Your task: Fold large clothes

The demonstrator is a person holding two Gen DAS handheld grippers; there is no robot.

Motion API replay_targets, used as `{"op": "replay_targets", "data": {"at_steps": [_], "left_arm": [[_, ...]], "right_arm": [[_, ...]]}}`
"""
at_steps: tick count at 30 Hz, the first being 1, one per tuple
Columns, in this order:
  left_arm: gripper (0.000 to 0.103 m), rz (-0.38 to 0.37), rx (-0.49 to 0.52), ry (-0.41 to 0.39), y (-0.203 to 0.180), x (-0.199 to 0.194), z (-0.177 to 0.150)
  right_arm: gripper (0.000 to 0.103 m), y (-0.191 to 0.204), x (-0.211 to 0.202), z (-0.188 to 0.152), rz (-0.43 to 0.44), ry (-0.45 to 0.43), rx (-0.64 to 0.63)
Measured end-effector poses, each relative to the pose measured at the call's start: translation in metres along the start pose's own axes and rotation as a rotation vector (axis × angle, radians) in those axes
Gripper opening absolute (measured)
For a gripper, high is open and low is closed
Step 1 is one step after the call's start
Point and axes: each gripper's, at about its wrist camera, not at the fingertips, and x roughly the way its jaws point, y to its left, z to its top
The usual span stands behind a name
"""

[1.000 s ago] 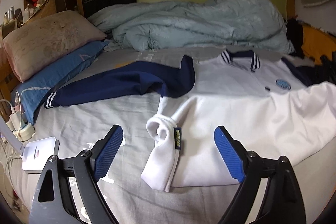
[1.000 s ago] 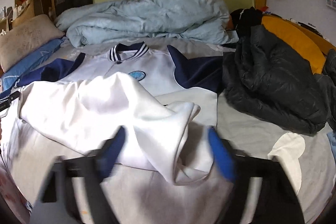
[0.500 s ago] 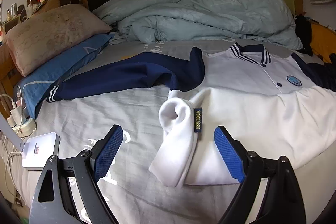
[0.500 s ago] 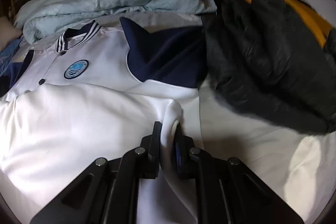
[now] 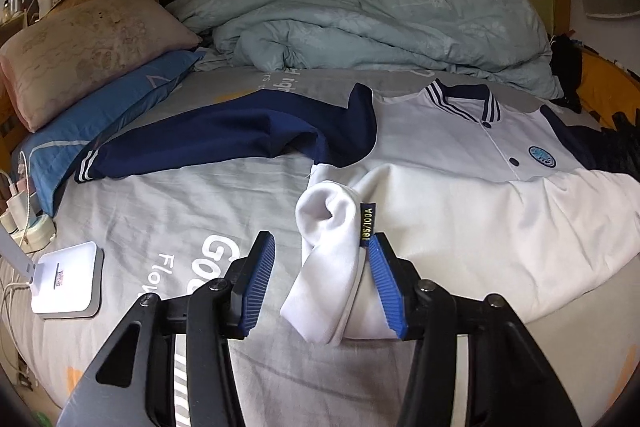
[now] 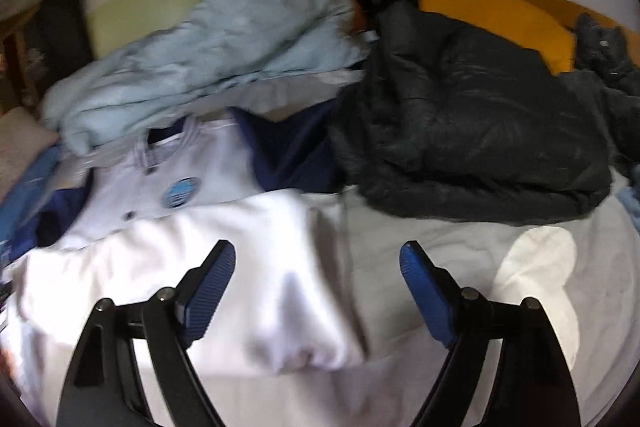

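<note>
A white jacket with navy sleeves and a striped collar lies on the bed, its lower half folded up over the chest. Its rolled white hem corner with a dark size tag lies between the fingers of my left gripper, which is partly closed around it but still apart from the cloth on the left side. In the right wrist view the jacket shows blurred. My right gripper is open and empty above the folded white edge.
A light blue duvet is heaped at the back. Two pillows lie at the left. A white box and chargers sit at the bed's left edge. A dark puffer jacket and an orange cushion lie at the right.
My left gripper has narrowed around the rolled hem corner. My right gripper, shut on the white fabric half a second ago, has opened and let it go.
</note>
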Motion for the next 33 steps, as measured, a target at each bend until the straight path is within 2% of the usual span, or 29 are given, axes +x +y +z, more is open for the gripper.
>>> {"op": "replay_targets", "data": {"at_steps": [2,6,9,12,16,20,22,23,24,25,26,29,30,31,33], "left_arm": [[0.049,-0.008,-0.006,0.003,0.003,-0.003,-0.001],[0.049,-0.041,-0.010,0.046,0.007,-0.002,-0.007],[0.049,-0.075,-0.007,0.125,0.005,0.009,-0.018],[0.051,-0.038,0.036,0.173,0.000,0.018,-0.028],[0.063,0.012,0.051,0.197,0.002,0.027,-0.035],[0.065,0.051,0.026,0.203,0.013,0.034,-0.034],[0.046,0.080,0.009,0.196,0.018,0.033,-0.033],[0.017,0.084,-0.006,0.188,0.021,0.030,-0.031],[0.004,0.053,-0.033,0.177,0.024,0.025,-0.029],[0.004,0.000,-0.069,0.148,0.028,0.016,-0.026],[0.004,-0.016,-0.079,0.093,0.030,0.004,-0.021],[0.004,0.011,-0.021,-0.090,0.029,-0.032,-0.006],[0.004,0.005,-0.025,-0.111,0.031,-0.037,-0.003],[0.004,0.005,-0.043,-0.095,0.034,-0.036,-0.001],[0.004,0.027,-0.072,-0.021,0.041,-0.018,-0.003]], "right_arm": [[0.083,0.007,-0.005,-0.003,0.036,0.011,-0.042],[0.083,0.023,-0.007,-0.016,0.034,0.044,-0.089],[0.083,0.027,0.002,-0.029,0.034,0.101,-0.064],[0.072,0.034,0.019,-0.037,0.025,0.177,-0.089],[0.071,0.031,0.036,-0.043,-0.058,0.234,-0.100],[0.070,0.022,0.047,-0.045,-0.069,0.266,-0.068],[0.070,0.023,0.047,-0.046,-0.076,0.261,-0.075],[0.070,0.023,0.046,-0.046,-0.078,0.259,-0.078],[0.070,0.023,0.046,-0.047,-0.079,0.258,-0.082],[0.070,0.024,0.046,-0.047,-0.079,0.258,-0.086],[0.070,0.024,0.047,-0.046,-0.079,0.258,-0.089],[0.071,0.023,0.046,-0.046,-0.077,0.258,-0.087],[0.071,0.023,0.046,-0.046,-0.079,0.259,-0.088],[0.071,0.023,0.046,-0.047,-0.081,0.259,-0.089],[0.071,0.023,0.046,-0.047,-0.089,0.259,-0.096]]}}
